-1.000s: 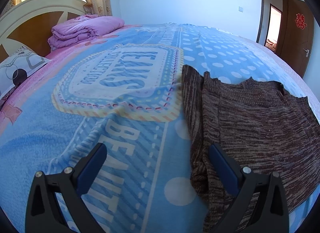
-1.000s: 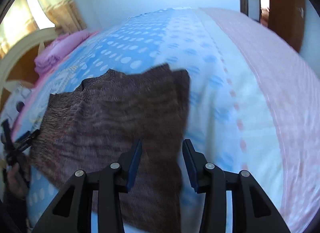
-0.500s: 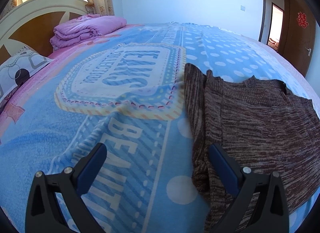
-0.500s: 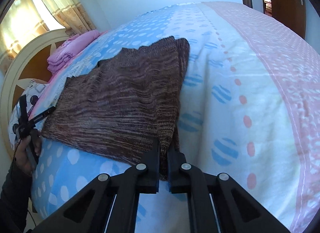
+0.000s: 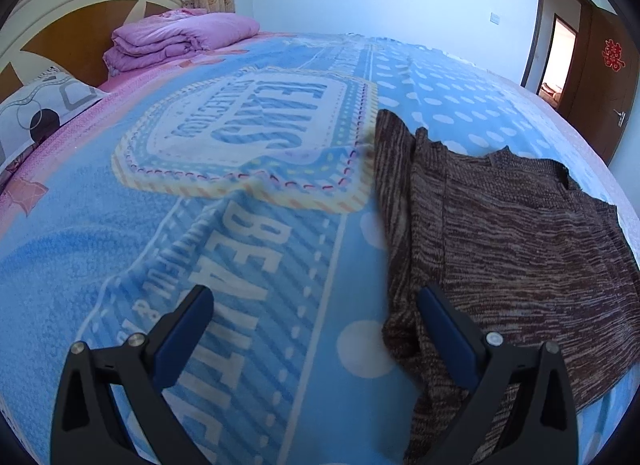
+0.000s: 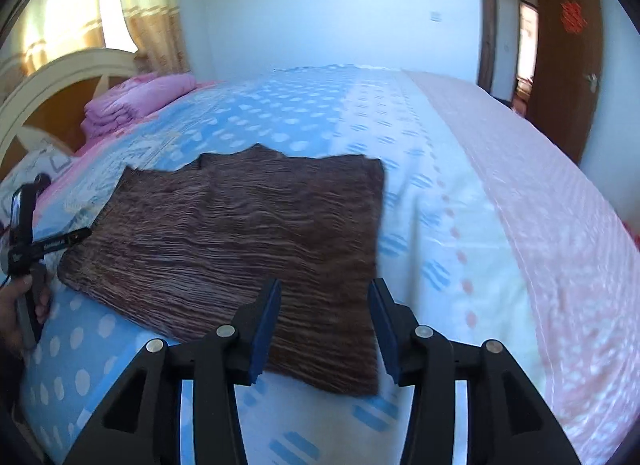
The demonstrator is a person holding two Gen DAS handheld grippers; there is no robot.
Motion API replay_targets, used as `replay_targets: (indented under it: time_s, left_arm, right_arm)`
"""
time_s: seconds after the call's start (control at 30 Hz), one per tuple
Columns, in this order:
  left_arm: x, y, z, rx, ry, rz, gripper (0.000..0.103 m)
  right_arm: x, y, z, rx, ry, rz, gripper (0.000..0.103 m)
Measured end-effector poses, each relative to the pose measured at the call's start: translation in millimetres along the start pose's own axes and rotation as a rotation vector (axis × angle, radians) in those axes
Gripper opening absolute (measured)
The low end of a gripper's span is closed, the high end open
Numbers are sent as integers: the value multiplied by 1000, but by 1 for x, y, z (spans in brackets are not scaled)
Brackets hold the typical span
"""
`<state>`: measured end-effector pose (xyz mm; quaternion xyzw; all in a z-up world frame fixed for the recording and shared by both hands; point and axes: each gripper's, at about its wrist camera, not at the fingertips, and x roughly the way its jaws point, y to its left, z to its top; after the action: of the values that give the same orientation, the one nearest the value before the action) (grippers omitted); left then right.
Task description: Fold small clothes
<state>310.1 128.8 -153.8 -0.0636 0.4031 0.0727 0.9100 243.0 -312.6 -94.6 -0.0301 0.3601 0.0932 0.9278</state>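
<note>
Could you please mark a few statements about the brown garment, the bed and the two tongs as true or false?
1. The brown knit garment lies spread on the bed cover. True.
2. The right tongs are clamped shut on the garment's edge. False: their jaws have just been opening and stand apart above the near edge, pressing nothing.
3. A folded pink blanket sits near the headboard. True.
4. The left tongs hold a fold of the garment. False: they are open, one finger over the garment's edge, nothing gripped.
5. The garment lies on the pillow. False: the patterned pillow is apart from it, by the headboard.
</note>
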Motion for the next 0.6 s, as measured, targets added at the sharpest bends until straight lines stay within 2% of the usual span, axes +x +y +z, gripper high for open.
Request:
replay_targets:
  time_s: [0.1, 0.2, 0.3, 0.4, 0.6]
  left_arm:
    - [1, 1, 0, -5, 2, -8, 103]
    - [3, 2, -2, 1, 29, -9, 103]
    - [-1, -2, -6, 24, 23, 6, 103]
    - [-3, -1, -7, 20, 12, 5, 103]
    - [-6, 2, -9, -1, 8, -1, 103]
  right_arm:
    - [25, 22, 4, -65, 39, 56, 47]
    - [55, 19, -8, -4, 153, 77, 47]
    - [52, 23, -19, -38, 128, 56, 48]
    - [44, 30, -14, -56, 127, 34, 48]
    - [54, 73, 13, -118, 78, 127, 50]
